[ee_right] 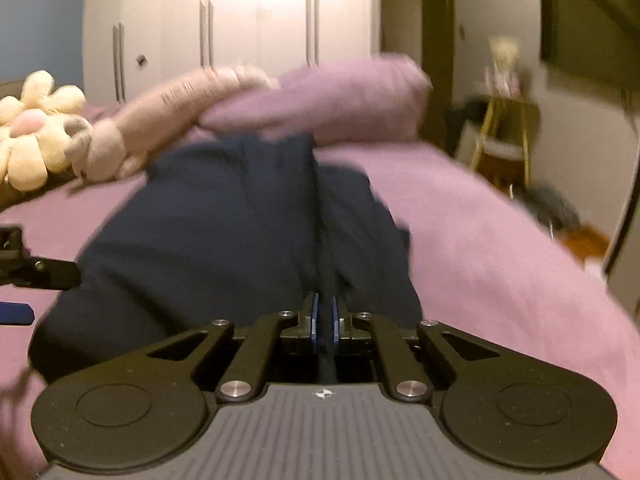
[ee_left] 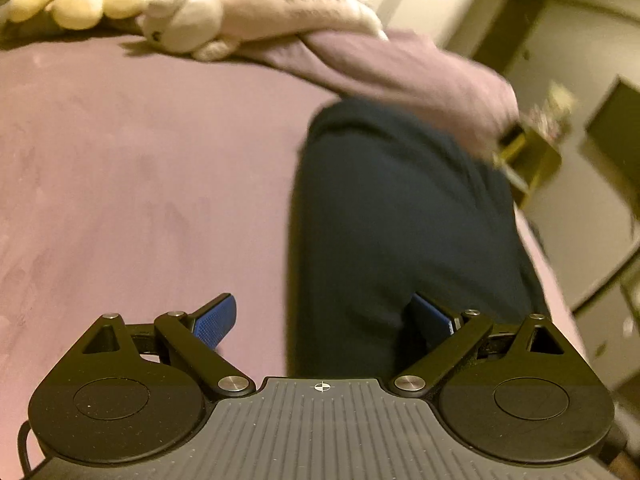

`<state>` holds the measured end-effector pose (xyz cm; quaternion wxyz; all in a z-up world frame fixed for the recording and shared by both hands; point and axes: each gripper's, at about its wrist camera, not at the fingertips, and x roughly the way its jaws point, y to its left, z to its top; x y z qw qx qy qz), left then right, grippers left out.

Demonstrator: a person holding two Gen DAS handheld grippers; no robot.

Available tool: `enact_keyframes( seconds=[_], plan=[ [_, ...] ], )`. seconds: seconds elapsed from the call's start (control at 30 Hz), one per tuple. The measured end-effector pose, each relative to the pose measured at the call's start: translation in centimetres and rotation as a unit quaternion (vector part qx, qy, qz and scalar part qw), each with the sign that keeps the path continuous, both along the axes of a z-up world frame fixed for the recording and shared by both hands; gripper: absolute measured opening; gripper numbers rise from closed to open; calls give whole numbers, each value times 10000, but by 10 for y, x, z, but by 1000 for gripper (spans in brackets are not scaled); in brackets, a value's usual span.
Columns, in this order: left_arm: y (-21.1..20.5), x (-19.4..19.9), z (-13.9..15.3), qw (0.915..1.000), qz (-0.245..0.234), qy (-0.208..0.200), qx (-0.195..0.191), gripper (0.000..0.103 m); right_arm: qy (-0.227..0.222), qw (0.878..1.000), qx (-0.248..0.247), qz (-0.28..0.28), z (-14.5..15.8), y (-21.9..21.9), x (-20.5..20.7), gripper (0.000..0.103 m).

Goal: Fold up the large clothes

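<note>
A dark navy garment [ee_left: 400,220] lies bunched on the purple bedspread [ee_left: 140,180]. My left gripper [ee_left: 323,318] is open wide just above the garment's near left edge; its right pad is against the cloth and its left pad is over bare bedspread. In the right wrist view the garment [ee_right: 220,220] rises in a ridge towards my right gripper [ee_right: 325,316]. That gripper's blue pads stand almost together, with a fold of the navy cloth running between them. Part of the left gripper shows as a blue fingertip [ee_right: 16,314] at the left edge. Both views are blurred.
A purple pillow [ee_right: 352,100] lies behind the garment, with a beige plush toy [ee_right: 104,148] and a cream flower cushion [ee_right: 36,132] to its left. A yellow side table [ee_right: 504,136] stands off the bed's right side. White wardrobe doors [ee_right: 240,12] fill the back wall.
</note>
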<state>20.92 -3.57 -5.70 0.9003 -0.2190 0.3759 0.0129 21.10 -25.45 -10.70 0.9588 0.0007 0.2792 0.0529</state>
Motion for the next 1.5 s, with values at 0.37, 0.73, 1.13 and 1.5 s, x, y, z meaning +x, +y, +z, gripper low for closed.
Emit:
enact_keyframes(
  seconds=[0.37, 0.73, 1.13, 1.5],
  plan=[
    [40, -14, 5, 9911, -1043, 387, -729, 91, 539, 9975, 316, 329, 33, -41, -10, 46],
    [80, 61, -16, 9721, -740, 508, -2168, 94, 2082, 9117, 3542, 47, -16, -121, 91, 69],
    [59, 130, -57, 9507, -724, 874, -2888, 100, 2485, 8732, 4191, 109, -54, -121, 152, 74],
    [54, 134, -33, 9626, -769, 736, -2491, 70, 2105, 9060, 3658, 308, -30, -97, 153, 46]
  ],
)
